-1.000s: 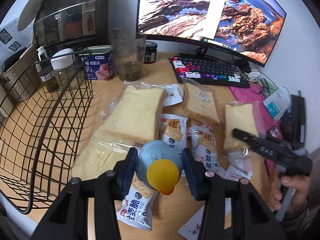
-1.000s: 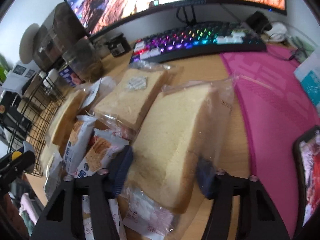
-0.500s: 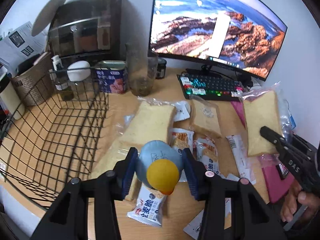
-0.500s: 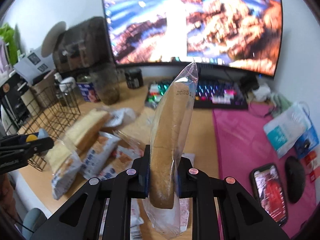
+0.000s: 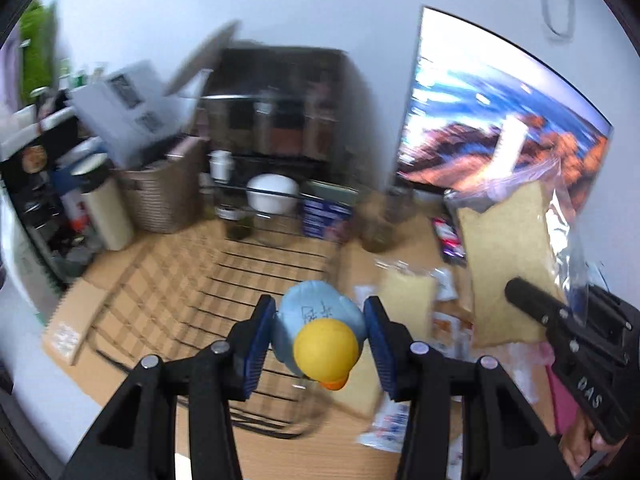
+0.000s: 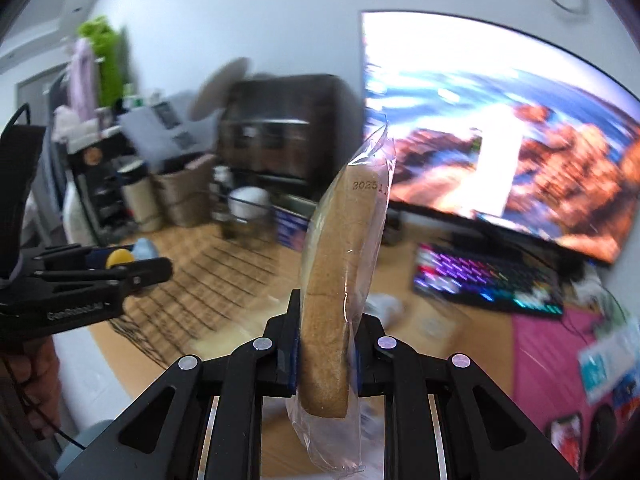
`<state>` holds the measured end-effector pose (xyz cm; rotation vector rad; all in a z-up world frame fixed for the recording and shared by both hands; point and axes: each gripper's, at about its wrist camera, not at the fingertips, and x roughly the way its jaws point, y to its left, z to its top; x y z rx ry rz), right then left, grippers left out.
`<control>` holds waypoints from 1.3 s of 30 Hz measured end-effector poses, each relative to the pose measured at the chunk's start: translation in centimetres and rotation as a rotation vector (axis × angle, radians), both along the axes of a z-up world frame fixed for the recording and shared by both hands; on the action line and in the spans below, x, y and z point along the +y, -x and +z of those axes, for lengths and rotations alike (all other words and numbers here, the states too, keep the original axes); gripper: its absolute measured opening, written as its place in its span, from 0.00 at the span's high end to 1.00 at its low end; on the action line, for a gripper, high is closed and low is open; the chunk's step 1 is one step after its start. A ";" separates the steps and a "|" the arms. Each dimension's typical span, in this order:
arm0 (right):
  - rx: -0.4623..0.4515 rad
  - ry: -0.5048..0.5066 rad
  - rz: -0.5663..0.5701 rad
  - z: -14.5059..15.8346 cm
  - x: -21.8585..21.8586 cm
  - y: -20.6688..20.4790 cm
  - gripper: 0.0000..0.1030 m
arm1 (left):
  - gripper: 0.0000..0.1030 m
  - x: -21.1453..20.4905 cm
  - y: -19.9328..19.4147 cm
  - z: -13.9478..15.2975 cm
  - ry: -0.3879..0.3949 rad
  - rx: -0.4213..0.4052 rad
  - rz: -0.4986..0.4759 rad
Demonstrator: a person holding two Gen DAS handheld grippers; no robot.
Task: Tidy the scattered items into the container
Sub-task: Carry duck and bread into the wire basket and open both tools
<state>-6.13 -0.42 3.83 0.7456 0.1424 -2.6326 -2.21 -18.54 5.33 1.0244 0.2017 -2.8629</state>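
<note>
A blue toy duck with a yellow head is sitting pinched between two blue pads, above the near edge of the black wire basket, which is standing open on the left of the wooden desk. A bagged slice of bread is standing on edge, upright and clamped at its lower end, to the right of the basket. More bagged bread and snack packets are lying flat on the desk beside the basket.

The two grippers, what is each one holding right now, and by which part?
Left gripper clamps the toy duck by its blue sides. Right gripper pinches the bagged bread slice across its lower faces.
</note>
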 end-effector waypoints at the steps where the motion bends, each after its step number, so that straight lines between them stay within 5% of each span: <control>1: -0.003 0.005 0.031 0.1 -1.5 0.3 0.81 | 0.50 -0.8 -0.1 0.1 0.000 0.002 0.015; 10: -0.066 0.001 0.186 -1.3 -12.5 2.7 0.81 | 0.50 -7.2 2.2 -2.2 -0.021 -0.053 0.097; 22: -0.041 0.013 0.222 -0.9 -17.2 3.9 0.81 | 0.50 -9.7 3.6 -5.5 -0.065 -0.112 0.116; 29: -0.087 0.116 0.233 -1.3 -17.6 5.6 0.81 | 0.50 -10.7 3.2 -5.6 -0.070 -0.116 0.139; 36: -0.364 0.269 0.304 -4.8 -18.7 9.6 0.80 | 0.50 -11.7 1.8 -5.0 -0.033 -0.120 0.183; 39: -0.479 0.286 0.309 -6.4 -18.7 10.9 0.67 | 0.50 -12.2 1.9 -5.4 -0.054 -0.134 0.183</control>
